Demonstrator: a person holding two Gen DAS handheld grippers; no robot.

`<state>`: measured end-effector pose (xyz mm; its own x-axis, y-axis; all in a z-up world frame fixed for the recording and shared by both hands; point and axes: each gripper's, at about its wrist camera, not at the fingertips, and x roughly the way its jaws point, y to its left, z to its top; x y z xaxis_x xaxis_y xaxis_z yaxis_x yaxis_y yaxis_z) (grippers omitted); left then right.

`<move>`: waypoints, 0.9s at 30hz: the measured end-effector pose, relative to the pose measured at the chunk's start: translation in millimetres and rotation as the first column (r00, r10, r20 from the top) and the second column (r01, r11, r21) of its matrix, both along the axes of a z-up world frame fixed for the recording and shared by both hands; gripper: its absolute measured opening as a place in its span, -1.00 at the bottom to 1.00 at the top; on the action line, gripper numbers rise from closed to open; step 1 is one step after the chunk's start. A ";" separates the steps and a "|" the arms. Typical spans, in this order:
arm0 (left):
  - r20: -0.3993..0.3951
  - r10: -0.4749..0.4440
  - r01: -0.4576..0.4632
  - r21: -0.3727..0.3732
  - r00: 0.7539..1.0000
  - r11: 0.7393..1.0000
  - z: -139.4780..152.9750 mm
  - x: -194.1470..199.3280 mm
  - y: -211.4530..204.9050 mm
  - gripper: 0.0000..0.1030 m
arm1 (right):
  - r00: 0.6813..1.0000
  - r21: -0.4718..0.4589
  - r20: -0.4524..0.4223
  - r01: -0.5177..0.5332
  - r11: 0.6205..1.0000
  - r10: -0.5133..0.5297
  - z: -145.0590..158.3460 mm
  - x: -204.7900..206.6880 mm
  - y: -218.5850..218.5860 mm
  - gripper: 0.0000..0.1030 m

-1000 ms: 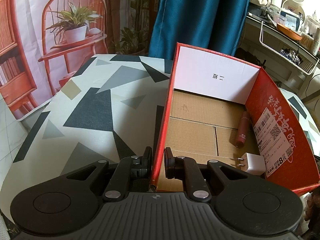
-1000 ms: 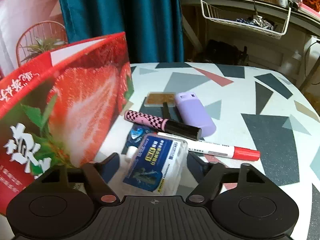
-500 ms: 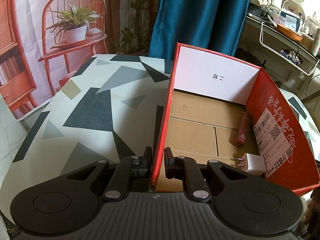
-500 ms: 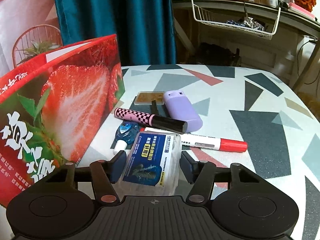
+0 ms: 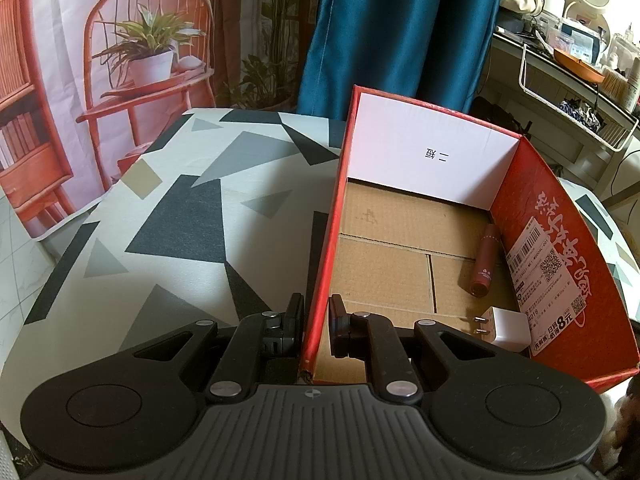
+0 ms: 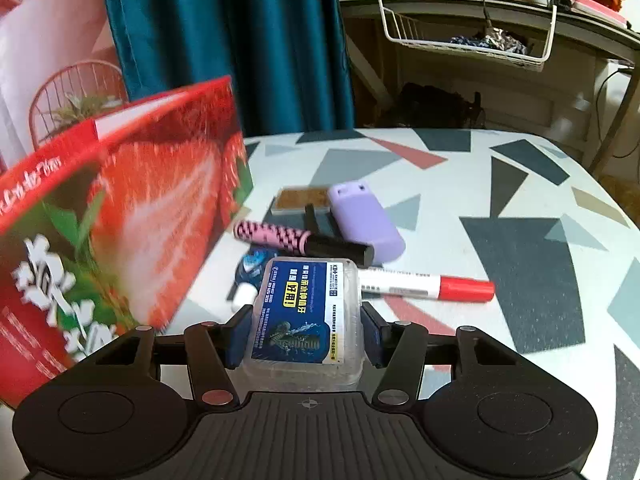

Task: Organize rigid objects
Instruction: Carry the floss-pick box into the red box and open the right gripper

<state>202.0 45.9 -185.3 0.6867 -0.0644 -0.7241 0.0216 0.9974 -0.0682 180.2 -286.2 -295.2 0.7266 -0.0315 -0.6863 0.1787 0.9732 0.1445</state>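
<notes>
My left gripper [image 5: 316, 320] is shut on the near left wall of the red strawberry box [image 5: 325, 236], one pad on each side of the cardboard. Inside the box lie a dark red lipstick tube [image 5: 485, 260] and a white plug charger [image 5: 506, 326]. In the right wrist view my right gripper [image 6: 306, 332] has its jaws closing on a clear plastic case with a blue label [image 6: 304, 308], and both pads press its sides. Just beyond it lie a pink checkered mascara [image 6: 296, 240], a purple case [image 6: 364, 222], a red-capped marker [image 6: 424, 286] and a blue correction tape [image 6: 250, 266].
The strawberry box's outer wall [image 6: 140, 220] stands close on the left of my right gripper. A flat brown pad [image 6: 300, 198] lies behind the mascara. The patterned tablecloth [image 6: 520, 208] stretches right; a blue curtain and a shelf with a wire basket [image 6: 464, 36] stand behind.
The right jaws have come in from beside the clear case until the pads meet its sides, and the view has shifted slightly. The left gripper and the box have stayed still.
</notes>
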 end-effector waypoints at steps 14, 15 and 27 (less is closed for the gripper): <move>0.000 0.000 0.000 -0.001 1.000 1.000 0.0 -0.1 -0.1 -0.72 | 0.937 -0.082 0.221 -0.260 0.962 0.272 95.9 60.9 27.3 0.00; -0.001 0.000 0.000 -0.002 1.000 1.000 0.0 -0.1 -0.2 -0.72 | 0.926 -0.097 0.222 -0.292 0.952 0.306 98.7 66.9 34.0 0.00; 0.000 0.000 0.000 -0.010 1.000 1.000 -0.9 0.7 -0.7 -0.72 | 0.867 -0.189 0.156 -0.444 0.876 0.473 94.6 84.2 89.2 0.00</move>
